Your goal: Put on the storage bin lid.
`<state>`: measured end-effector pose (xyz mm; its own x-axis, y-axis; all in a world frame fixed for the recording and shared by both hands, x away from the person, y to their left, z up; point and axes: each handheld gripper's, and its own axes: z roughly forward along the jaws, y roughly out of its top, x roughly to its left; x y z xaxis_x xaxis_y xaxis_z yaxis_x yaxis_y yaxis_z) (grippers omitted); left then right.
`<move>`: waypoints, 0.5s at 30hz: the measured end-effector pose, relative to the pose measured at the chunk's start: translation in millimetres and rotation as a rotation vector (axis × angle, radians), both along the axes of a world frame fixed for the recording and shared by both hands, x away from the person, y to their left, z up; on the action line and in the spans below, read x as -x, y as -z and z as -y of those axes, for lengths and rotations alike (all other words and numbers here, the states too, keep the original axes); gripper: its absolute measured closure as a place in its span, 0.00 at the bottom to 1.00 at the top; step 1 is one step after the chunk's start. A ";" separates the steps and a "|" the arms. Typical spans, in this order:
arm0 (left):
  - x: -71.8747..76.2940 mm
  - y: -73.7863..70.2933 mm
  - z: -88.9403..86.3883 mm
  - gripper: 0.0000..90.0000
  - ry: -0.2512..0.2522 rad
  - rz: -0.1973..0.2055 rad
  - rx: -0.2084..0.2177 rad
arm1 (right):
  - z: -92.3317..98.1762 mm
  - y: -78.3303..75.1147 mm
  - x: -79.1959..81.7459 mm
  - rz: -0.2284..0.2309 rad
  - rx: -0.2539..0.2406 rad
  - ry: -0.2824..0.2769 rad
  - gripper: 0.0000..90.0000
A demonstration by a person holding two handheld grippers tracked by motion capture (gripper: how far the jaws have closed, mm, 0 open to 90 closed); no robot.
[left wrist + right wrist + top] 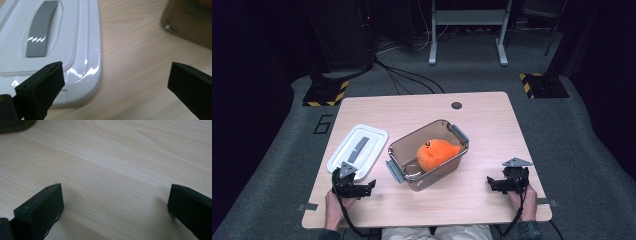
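1. Two claws sat near the table's front edge, both spread wide and holding nothing: the left claw [353,186] at the front-left corner, the right claw [507,182] at the front-right corner.
2. Work in hand looked like closing the box: the lid [358,150] lay flat near the left edge, with the left claw just at its near end. In the left gripper view, one jaw hung over the lid's [50,50] corner and the other over bare wood.
3. Near the table's middle stood the box [428,155], well apart from the right claw, with an orange toy [435,152] inside.
4. Risk: the glossy, flat lid could slide toward the left edge instead of lifting, since a jaw had little rim to get under.
5. Risk: the toy rose close to the box rim, so the lid might sit crooked or fail to latch.
6. Risk: pressing on one side could skid the light box; the right claw was free to steady it.
7. Room: open wood lay between lid and box, and across the right half and back of the table [492,115].
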<state>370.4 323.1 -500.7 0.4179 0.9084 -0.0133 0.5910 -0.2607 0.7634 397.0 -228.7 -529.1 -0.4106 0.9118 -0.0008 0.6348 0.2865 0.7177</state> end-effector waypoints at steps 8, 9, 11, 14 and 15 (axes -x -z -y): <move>-14.1 -5.5 -18.0 0.01 -0.023 -0.005 0.030 | 0.3 0.1 -0.4 0.002 0.000 -0.001 0.00; -16.6 -6.6 -20.1 0.01 -0.029 -0.002 0.033 | 0.3 0.1 -0.4 0.001 0.000 -0.001 0.00; -21.3 -8.1 -23.3 0.01 -0.030 -0.006 0.035 | 0.3 0.1 -0.4 0.001 0.000 -0.002 0.00; -29.7 -11.0 -26.7 0.02 -0.037 -0.005 0.027 | 0.3 0.1 -0.4 0.000 0.000 -0.001 0.00; -34.0 -12.8 -28.3 0.02 -0.043 -0.001 0.018 | 0.3 0.1 -0.4 0.001 0.000 -0.002 0.00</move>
